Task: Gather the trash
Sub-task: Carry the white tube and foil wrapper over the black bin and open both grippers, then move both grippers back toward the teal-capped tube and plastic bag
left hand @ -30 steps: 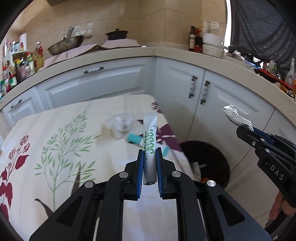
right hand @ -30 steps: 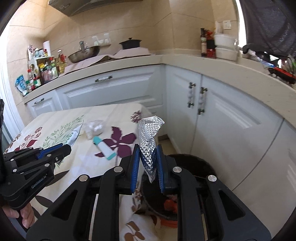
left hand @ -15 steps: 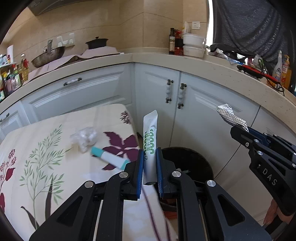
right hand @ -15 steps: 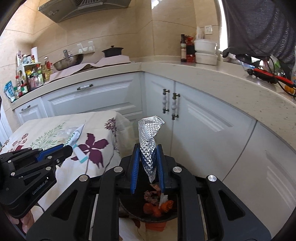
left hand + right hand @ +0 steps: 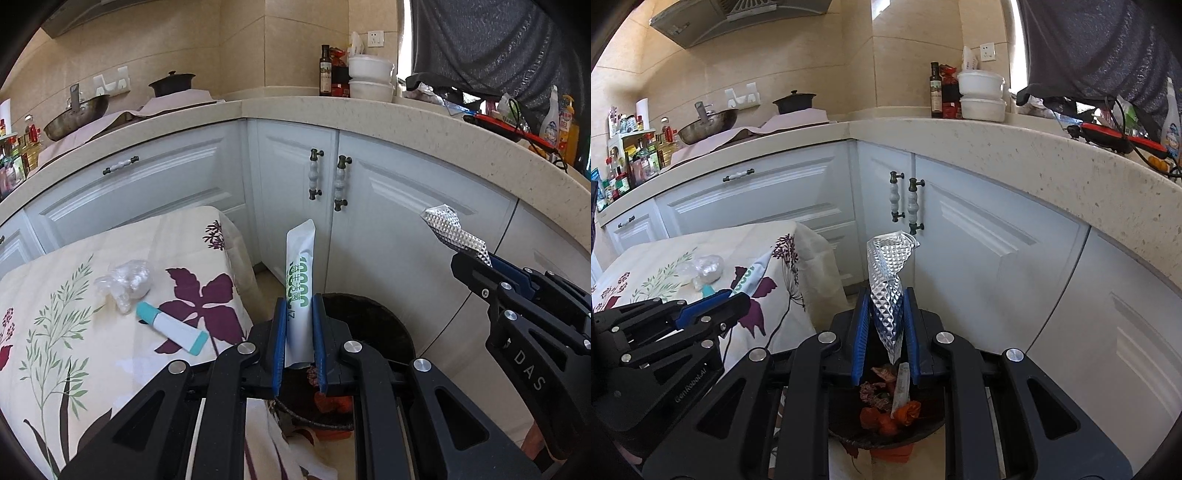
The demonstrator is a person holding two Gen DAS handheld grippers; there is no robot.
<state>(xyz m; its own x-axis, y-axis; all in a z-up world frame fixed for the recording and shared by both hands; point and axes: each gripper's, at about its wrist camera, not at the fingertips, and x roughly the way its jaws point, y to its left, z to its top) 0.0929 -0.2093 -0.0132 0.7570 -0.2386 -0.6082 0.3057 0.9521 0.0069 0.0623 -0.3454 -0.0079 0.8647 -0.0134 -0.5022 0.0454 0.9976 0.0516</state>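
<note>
Pinching a flimsy white sachet (image 5: 299, 291) low down, the left gripper (image 5: 298, 332) hangs over the dark bin (image 5: 384, 325) beside the right gripper (image 5: 885, 325), clamped on light, crinkly foil (image 5: 888, 280).

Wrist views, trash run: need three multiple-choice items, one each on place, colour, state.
1. Where is the white and teal tube?
A. in the bin
B. on the floral tablecloth
C. on the counter

2. What colour is the print on the white sachet?
A. green
B. red
C. black

3. What state is the right claw in?
A. open and empty
B. shut on the silver foil wrapper
C. shut on a bottle

Key: 1 B, it lies on the floral tablecloth beside a crumpled clear plastic. 2 A, green characters run along it. 3 B, the blue pads pinch the foil above the bin.
</note>
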